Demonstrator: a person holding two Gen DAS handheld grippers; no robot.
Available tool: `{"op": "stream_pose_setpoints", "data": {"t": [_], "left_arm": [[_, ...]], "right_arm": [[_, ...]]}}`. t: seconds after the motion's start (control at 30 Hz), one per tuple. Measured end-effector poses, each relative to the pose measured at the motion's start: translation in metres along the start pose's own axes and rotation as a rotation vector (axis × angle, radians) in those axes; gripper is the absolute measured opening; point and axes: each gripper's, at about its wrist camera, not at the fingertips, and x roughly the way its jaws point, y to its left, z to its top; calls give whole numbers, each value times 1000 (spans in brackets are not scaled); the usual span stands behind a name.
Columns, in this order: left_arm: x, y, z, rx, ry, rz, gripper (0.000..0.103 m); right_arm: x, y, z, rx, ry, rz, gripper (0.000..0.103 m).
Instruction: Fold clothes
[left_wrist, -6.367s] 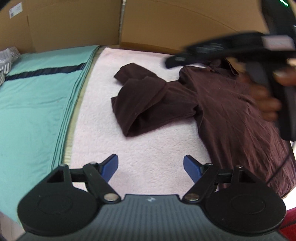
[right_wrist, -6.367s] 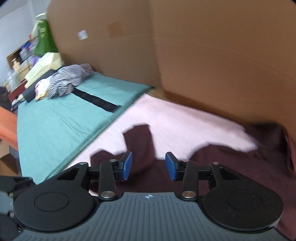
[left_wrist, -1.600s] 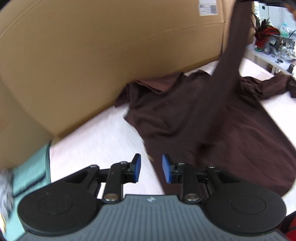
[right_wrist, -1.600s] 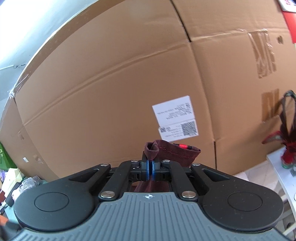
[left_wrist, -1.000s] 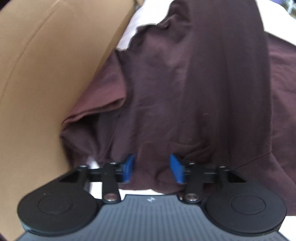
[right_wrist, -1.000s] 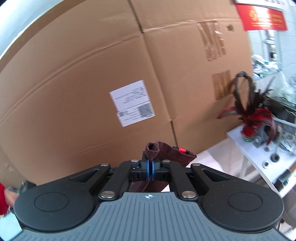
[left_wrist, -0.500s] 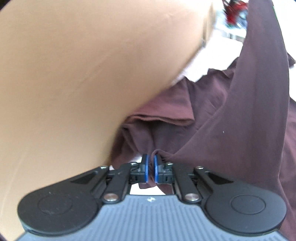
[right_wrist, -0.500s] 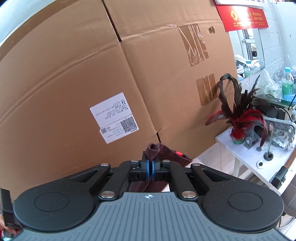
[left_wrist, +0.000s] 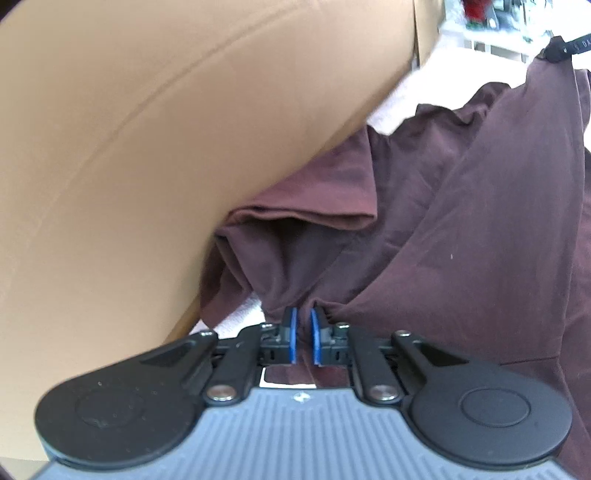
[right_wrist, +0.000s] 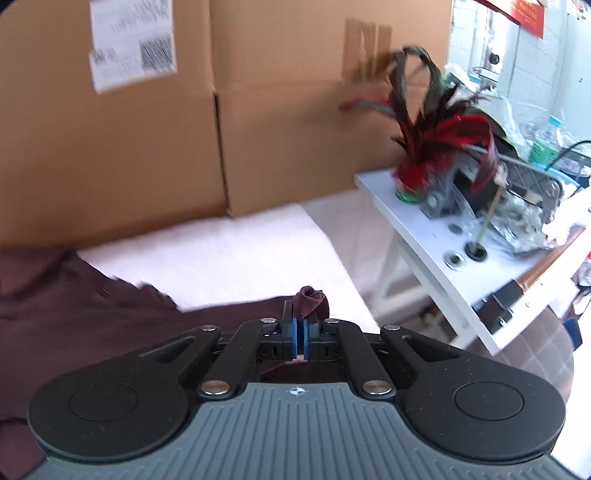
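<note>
Left wrist view is showing the left gripper (left_wrist: 303, 338) pinching a gathered fold of the maroon shirt (left_wrist: 480, 229); its blue pads (left_wrist: 293, 334) have just been easing slightly apart, yet cloth is bunching between them and running back under the tool. From that pinch the fabric is rising in a taut sheet toward the upper right, where the tip of the other tool is showing dark at the frame's edge. A sleeve opening is gaping just beyond the pads, and the rest of the garment is lying rumpled against the cardboard wall (left_wrist: 166, 140), which is filling the whole left side. A strip of the pale pink towel (left_wrist: 242, 312) covering the bed is peeking out beside the pads at the foot of the cardboard. Right wrist view is showing the right gripper (right_wrist: 300, 332) pressed together on a small knot of the same shirt's edge, the tuft poking up past the fingertips. Below and to the left the shirt is spreading over the towel, near the bed's far right corner. Beyond that edge a white side table (right_wrist: 417, 236) is carrying a red and black feather ornament (right_wrist: 439, 140) and blurred clutter.
</note>
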Motion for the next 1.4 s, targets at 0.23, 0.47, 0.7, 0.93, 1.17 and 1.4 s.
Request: {"op": "stream_pose_setpoints", "data": {"t": [0.23, 0.47, 0.7, 0.93, 1.17, 1.4], "left_arm": [[7, -14, 2, 15, 49, 63, 22], [9, -14, 5, -22, 69, 90, 22], [4, -15, 7, -39, 87, 109, 29], [-33, -23, -18, -142, 92, 131, 51], [-81, -68, -70, -399, 110, 181, 57], [-141, -136, -135, -583, 174, 286, 60]], "right_arm": [[4, -9, -5, -3, 45, 24, 4], [-24, -19, -8, 40, -90, 81, 5], [8, -11, -22, -49, 53, 18, 13], [-18, -37, -18, 31, -16, -35, 24], [-6, -9, -15, -65, 41, 173, 25], [16, -26, -15, 29, 136, 125, 14]]}}
